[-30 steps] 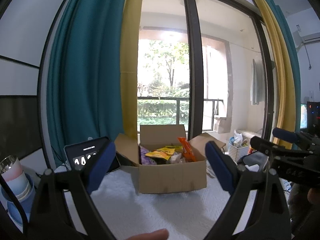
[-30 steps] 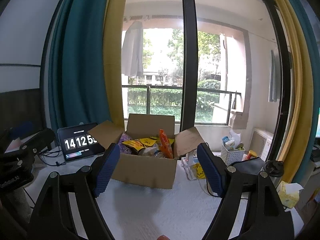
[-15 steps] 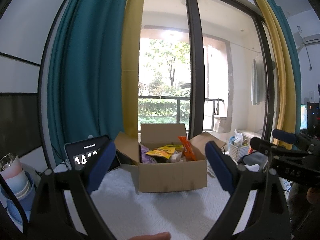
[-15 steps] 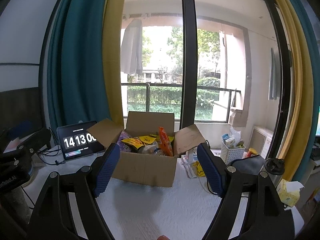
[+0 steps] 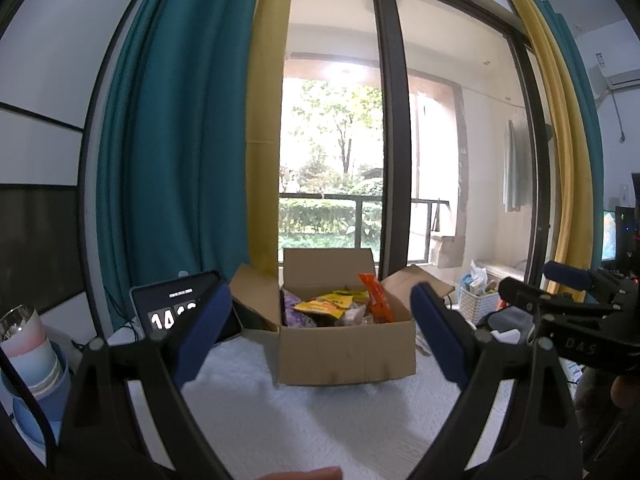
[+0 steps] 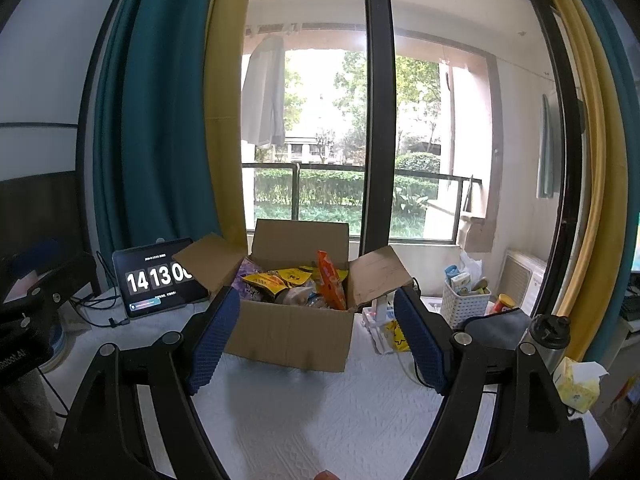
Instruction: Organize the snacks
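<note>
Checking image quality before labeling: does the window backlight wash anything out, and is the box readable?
Left wrist view: sky beyond the window blown out, cardboard box dim but sharp; right wrist view: milder glare, snack packets clear, curtains bowed by fisheye.

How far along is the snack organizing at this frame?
Nothing looks done: the snack packets all sit piled in the open cardboard box, and none lie out on the white tablecloth. Nothing is in hand; the left gripper and right gripper are both open and empty, short of the box. All sorting remains.
</note>
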`<action>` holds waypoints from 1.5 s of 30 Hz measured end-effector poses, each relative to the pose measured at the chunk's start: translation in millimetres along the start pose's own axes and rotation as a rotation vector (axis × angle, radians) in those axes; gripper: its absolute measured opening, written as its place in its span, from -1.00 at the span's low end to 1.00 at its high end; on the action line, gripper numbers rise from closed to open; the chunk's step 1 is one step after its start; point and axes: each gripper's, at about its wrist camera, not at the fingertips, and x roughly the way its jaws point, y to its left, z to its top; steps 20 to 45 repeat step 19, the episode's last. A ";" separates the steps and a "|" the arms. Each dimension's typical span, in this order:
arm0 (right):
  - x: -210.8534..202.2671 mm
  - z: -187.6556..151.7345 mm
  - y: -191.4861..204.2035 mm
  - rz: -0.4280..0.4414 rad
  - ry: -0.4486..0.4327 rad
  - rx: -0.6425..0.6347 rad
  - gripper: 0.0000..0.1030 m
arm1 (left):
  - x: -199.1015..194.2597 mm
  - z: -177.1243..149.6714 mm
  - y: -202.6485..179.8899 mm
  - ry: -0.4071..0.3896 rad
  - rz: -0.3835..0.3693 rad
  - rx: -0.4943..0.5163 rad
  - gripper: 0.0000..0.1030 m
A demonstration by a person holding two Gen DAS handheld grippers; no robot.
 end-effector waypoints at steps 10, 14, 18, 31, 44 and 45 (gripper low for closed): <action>4.2 -2.1 -3.7 0.001 0.012 -0.003 0.59 | -0.4 -0.3 -3.2 0.003 0.006 0.003 0.79; 8.5 -4.2 -6.0 0.006 0.023 -0.004 0.59 | 3.3 -2.2 -3.2 0.011 0.010 0.003 0.79; 16.9 -7.8 -8.4 0.012 0.044 -0.002 0.59 | 7.9 -3.9 -6.2 0.005 0.017 0.012 0.79; 19.5 -9.1 -9.5 0.014 0.048 0.000 0.59 | 9.8 -4.2 -6.8 0.004 0.015 0.014 0.79; 19.5 -9.1 -9.5 0.014 0.048 0.000 0.59 | 9.8 -4.2 -6.8 0.004 0.015 0.014 0.79; 19.5 -9.1 -9.5 0.014 0.048 0.000 0.59 | 9.8 -4.2 -6.8 0.004 0.015 0.014 0.79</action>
